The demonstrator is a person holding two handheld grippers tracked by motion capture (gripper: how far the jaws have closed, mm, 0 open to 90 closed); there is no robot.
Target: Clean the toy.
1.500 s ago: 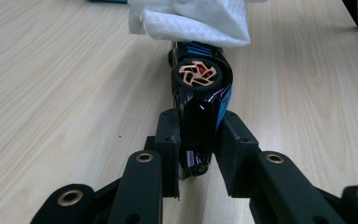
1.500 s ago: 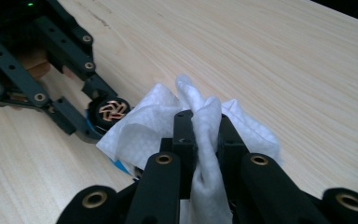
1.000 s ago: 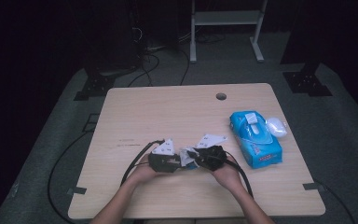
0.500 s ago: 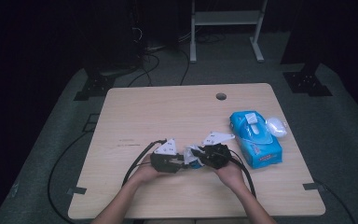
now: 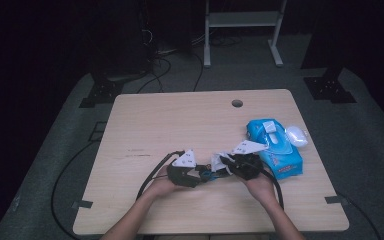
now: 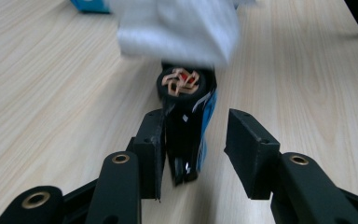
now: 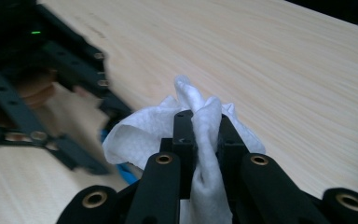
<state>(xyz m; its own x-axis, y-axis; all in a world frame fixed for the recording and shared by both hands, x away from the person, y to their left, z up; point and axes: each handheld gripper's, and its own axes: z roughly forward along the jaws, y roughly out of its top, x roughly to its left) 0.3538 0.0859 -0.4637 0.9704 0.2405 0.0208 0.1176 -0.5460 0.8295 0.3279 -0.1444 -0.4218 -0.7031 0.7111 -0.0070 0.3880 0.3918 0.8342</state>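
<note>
In the left gripper view, a small black-and-blue object with a round black end marked in red and orange lies on the table. It sits between the jaws of my open left gripper, touching one jaw and clear of the other. My right gripper is shut on a crumpled white wipe, which it holds just over the far end of the object. In the high view, the left gripper and right gripper meet tip to tip at the table's front middle, with the wipe between them.
A blue pack of wipes lies to the right of my right hand, with a small white rounded thing beside its far end. The wooden table has a cable hole near its far edge. Black cables trail off the front edge.
The right hand has shifted a little to the right with the wipe in its gripper. The left hand stays where it was.
</note>
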